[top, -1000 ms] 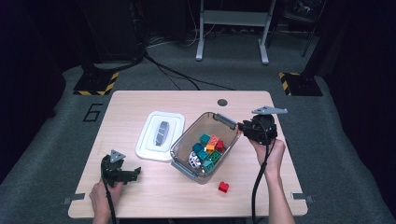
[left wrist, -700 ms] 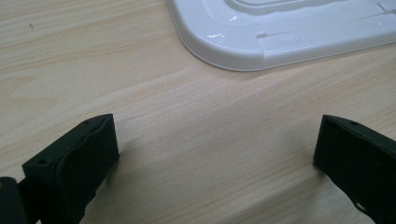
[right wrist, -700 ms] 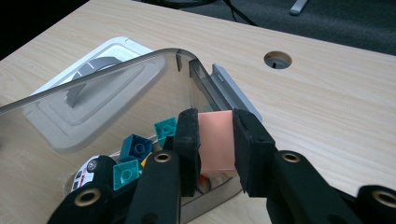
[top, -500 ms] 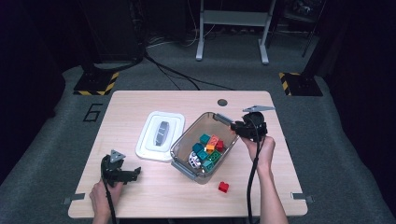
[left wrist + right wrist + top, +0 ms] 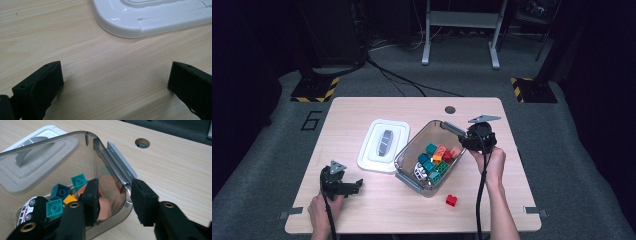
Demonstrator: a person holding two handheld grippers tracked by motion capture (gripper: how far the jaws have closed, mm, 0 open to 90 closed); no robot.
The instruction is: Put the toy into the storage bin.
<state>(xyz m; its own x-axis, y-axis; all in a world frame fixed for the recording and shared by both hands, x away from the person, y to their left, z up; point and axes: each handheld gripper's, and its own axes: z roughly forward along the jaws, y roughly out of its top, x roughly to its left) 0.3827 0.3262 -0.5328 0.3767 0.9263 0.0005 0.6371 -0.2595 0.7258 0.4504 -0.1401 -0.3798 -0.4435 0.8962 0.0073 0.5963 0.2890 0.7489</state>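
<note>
Clear bins (image 5: 408,176): one
White lids (image 5: 384,145): one
Toy cars (image 5: 31,209): one
Red bricks on table (image 5: 451,200): one
Grippers (image 5: 463,140): two

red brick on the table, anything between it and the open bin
Nothing visible. The red brick lies alone on bare table just outside the bin, near its closest corner. The right claw straddles the bin's far wall.
</note>
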